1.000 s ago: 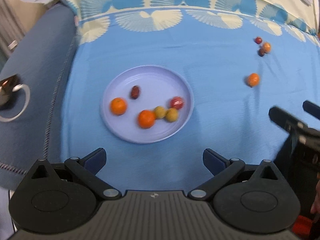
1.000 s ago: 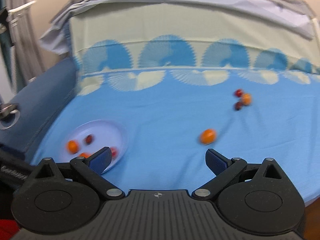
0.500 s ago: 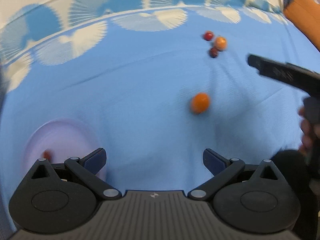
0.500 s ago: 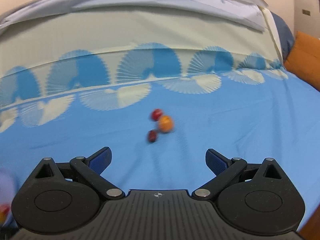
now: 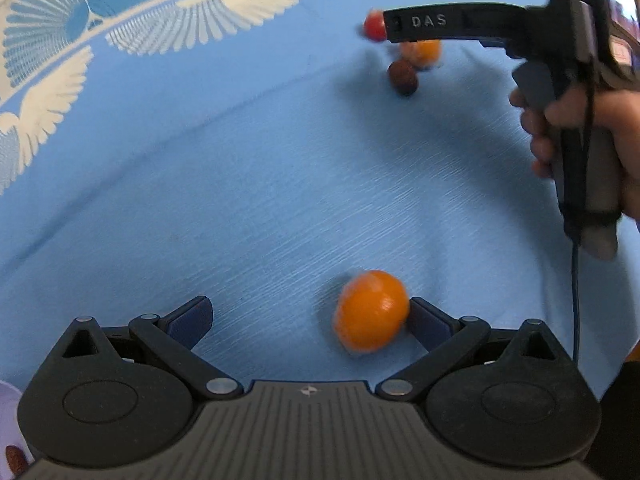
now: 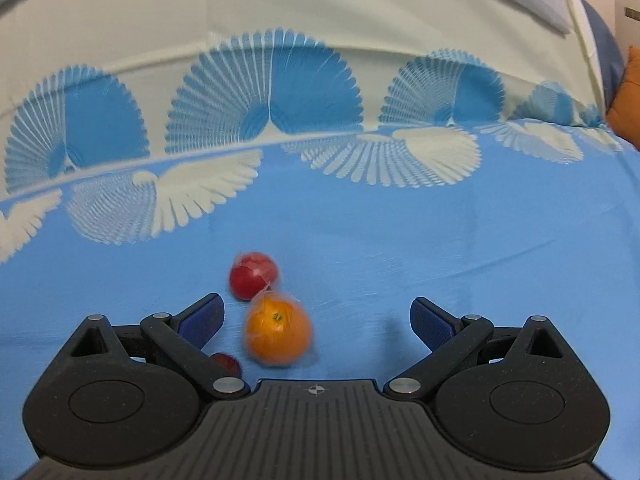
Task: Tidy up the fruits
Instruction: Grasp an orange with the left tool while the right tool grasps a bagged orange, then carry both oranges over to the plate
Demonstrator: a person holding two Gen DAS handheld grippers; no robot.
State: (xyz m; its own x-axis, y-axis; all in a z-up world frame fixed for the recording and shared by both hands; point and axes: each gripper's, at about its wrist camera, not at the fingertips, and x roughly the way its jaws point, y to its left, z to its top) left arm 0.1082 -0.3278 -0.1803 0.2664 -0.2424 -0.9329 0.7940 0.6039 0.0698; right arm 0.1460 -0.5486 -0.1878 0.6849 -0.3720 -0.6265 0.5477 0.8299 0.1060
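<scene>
In the left wrist view my left gripper [image 5: 308, 316] is open, and an orange fruit [image 5: 369, 310] lies on the blue cloth between its fingers, against the right pad. Farther off, a red fruit [image 5: 374, 25], a second orange fruit [image 5: 422, 51] and a dark brown fruit [image 5: 403, 76] lie close together, partly under the right gripper's finger. In the right wrist view my right gripper [image 6: 316, 316] is open over that group: the wrapped orange fruit [image 6: 279, 333] sits between the fingers nearer the left pad, the red fruit [image 6: 253, 275] just beyond, the dark fruit [image 6: 226, 361] half hidden under the left finger.
The lilac plate's rim [image 5: 9, 420] shows at the bottom left corner with a dark fruit [image 5: 15, 456] on it. A hand [image 5: 588, 128] holds the right gripper's handle at the right. An orange cushion [image 6: 626, 96] lies at the cloth's far right edge.
Both grippers have moved right and down, away from the plate. The lone orange fruit now sits between the left fingers; the three-fruit group has come up to the right fingers.
</scene>
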